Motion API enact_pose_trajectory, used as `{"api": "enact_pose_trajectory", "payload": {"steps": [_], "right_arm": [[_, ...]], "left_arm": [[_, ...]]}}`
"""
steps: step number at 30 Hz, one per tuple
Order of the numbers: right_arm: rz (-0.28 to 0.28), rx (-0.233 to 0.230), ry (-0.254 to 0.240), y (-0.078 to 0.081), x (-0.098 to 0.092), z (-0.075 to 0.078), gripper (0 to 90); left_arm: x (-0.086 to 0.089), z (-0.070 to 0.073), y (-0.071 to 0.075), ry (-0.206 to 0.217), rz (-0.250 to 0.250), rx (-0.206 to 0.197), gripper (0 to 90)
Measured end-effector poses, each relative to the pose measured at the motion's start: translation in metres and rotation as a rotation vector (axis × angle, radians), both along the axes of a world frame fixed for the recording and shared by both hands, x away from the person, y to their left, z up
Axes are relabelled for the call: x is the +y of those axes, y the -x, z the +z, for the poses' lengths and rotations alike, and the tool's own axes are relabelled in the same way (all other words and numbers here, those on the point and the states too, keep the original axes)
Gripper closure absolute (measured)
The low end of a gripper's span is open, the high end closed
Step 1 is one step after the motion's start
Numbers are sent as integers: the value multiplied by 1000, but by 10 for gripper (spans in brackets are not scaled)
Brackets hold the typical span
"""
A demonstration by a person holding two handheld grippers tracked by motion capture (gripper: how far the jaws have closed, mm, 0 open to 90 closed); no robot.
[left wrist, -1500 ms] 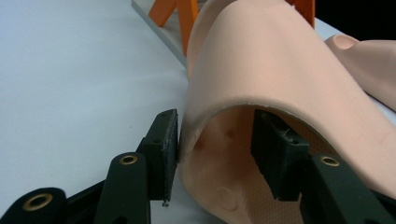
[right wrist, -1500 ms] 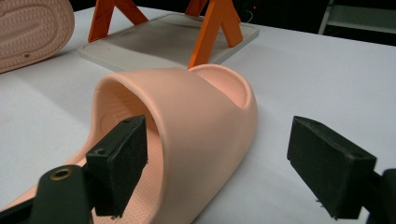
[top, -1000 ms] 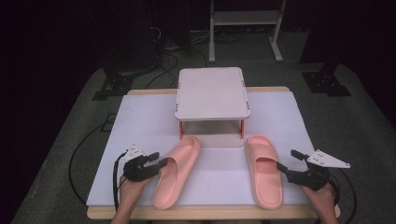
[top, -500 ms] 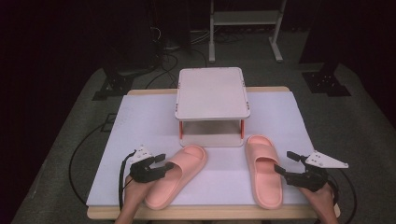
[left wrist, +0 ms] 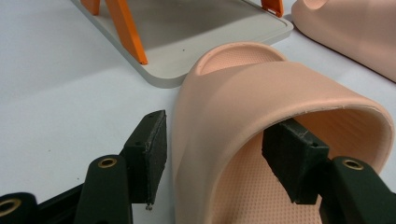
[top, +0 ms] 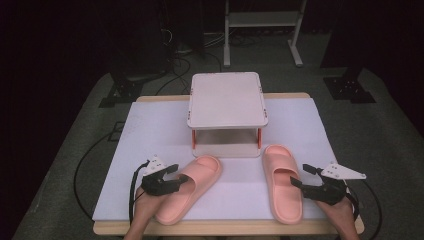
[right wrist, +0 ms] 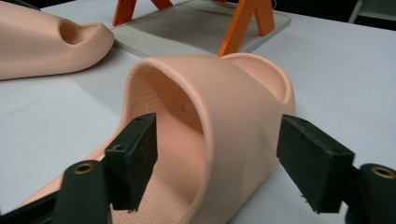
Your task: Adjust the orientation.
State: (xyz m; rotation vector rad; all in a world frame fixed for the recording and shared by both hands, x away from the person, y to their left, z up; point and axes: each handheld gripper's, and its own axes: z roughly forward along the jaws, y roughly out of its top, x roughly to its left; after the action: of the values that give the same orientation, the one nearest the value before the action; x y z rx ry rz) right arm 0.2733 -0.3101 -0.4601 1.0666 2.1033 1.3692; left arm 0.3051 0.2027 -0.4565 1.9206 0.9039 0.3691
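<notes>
We are seeing left tool (top: 176,176) opening, straddling left slipper (top: 192,187) strap; right tool (top: 299,176) closing, pads apart around right slipper (top: 281,182) strap; slipper heels nearing desk (top: 150,125) front edge.

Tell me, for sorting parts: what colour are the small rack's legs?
Orange, under its pale grey shelves; the small rack's legs show best in the left gripper view.

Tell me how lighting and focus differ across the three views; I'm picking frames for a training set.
High view: the white table is lit, the floor around it falls to near black, and the picture is soft. Left gripper view: the left slipper is sharp, with a soft shadow under the rack. Right gripper view: the right slipper is fairly crisp, while the rack behind it blurs.
</notes>
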Motion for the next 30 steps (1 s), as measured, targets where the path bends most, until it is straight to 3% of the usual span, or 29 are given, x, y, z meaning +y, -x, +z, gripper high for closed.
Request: {"api": "enact_pose_trajectory", "payload": {"steps": [5, 11, 17, 30], "right_arm": [[-23, -1, 37, -3, 7, -3, 384], [-75, -17, 120, -6, 18, -6, 502], [-121, 5, 145, -9, 19, -11, 560], [-174, -23, 177, -9, 21, -10, 706]], "left_arm": [[-1, 1, 0, -10, -13, -5, 480], [-4, 1, -2, -38, -23, 1, 576], [-5, -1, -3, -45, -12, 5, 596], [-5, -1, -1, -73, 19, -21, 706]]}}
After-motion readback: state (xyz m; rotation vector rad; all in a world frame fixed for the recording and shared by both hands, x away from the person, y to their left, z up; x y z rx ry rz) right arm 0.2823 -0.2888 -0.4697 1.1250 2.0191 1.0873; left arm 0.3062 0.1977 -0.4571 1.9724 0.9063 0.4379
